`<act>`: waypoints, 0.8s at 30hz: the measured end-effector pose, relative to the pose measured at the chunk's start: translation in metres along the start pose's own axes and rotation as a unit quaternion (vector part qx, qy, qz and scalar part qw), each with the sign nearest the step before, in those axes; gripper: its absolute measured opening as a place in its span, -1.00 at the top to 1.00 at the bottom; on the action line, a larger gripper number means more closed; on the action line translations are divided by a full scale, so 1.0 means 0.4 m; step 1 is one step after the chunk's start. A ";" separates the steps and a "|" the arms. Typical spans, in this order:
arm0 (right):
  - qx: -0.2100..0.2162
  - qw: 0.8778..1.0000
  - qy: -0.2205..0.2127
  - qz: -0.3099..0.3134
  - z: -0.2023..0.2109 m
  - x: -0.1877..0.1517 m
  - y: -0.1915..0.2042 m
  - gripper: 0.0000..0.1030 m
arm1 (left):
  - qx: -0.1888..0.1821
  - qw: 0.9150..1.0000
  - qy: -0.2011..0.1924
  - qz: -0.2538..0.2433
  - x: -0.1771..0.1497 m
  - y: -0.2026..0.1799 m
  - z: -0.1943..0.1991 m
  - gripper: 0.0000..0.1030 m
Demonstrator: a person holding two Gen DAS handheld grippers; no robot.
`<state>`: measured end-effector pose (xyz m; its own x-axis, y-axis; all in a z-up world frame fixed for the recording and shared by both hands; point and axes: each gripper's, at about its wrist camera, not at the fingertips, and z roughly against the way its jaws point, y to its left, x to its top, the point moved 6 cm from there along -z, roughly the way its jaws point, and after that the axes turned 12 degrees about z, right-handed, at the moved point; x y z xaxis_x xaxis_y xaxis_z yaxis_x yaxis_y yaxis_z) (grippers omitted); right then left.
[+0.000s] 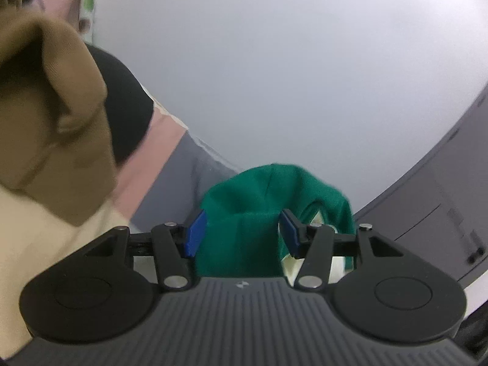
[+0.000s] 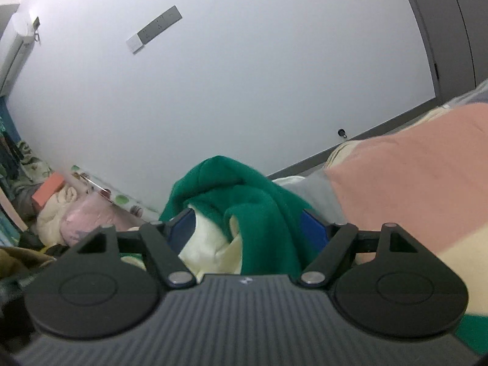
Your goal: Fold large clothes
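One green garment (image 1: 244, 213), two grippers: left gripper (image 1: 242, 231) & right gripper (image 2: 248, 228) each clamp a bunched fold btwn their blue pads. Cloth humps up past fingertips; long axis can't tell.

Counted: two grippers, left (image 1: 242, 231) and right (image 2: 248, 228); one green garment (image 2: 244, 189); one brown garment (image 1: 52, 116); one black garment (image 1: 125, 97).

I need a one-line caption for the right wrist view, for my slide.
Right gripper closed on a bunched green garment with cream lining, above pink and cream bedding, facing a white wall.
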<state>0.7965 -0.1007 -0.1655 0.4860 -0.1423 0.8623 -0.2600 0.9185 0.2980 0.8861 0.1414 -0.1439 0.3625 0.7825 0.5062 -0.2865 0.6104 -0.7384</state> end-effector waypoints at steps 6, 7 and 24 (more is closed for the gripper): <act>-0.017 0.994 0.069 0.077 -0.051 -0.022 0.025 0.53 | 0.005 0.999 0.026 -0.044 -0.021 -0.049 -0.048 0.35; -0.019 0.993 0.078 0.092 -0.048 -0.019 0.031 0.57 | 0.026 0.996 0.025 -0.082 -0.034 -0.072 -0.056 0.56; 0.007 0.983 -0.041 0.177 0.417 0.033 0.173 0.69 | 0.002 0.975 -0.010 -0.221 -0.108 -0.227 0.400 0.84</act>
<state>0.6458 -0.1008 -0.0651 0.2941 0.1559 0.9430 -0.4129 0.9105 -0.0218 0.7546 0.0720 -0.0274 0.4349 0.4451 0.7827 -0.1103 0.8891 -0.4443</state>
